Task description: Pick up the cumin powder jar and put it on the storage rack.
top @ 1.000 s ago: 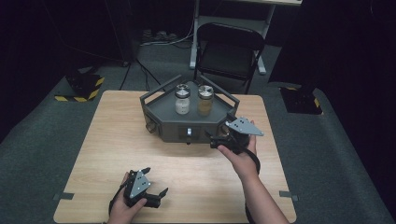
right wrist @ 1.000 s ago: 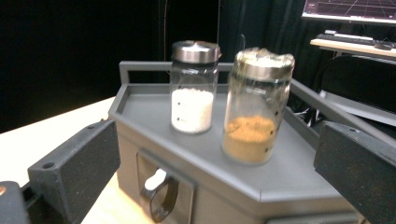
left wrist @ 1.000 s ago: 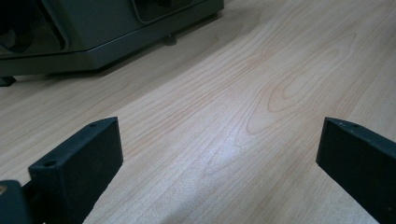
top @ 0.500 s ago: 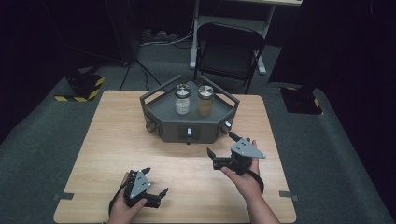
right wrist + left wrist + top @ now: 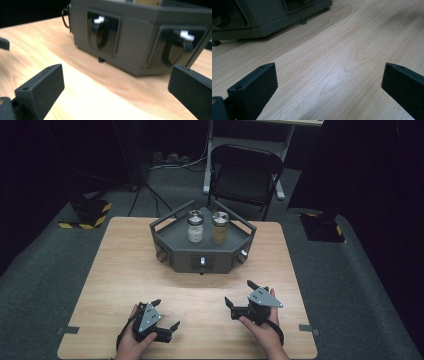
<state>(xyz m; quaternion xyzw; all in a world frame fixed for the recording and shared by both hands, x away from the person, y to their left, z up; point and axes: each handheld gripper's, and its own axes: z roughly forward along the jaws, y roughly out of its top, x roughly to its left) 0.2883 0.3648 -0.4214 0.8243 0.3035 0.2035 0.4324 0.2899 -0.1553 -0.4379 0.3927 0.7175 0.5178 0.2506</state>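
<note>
Now both jaws spread empty, the right gripper (image 5: pixel 245 296) sits nearer the grey box (image 5: pixel 202 251) ahead than the left gripper (image 5: pixel 165 315).

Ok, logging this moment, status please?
Left hand-held gripper open, empty, low over the table. Right hand-held gripper open, empty, facing the grey box. Two jars on top of it. Nothing between.
</note>
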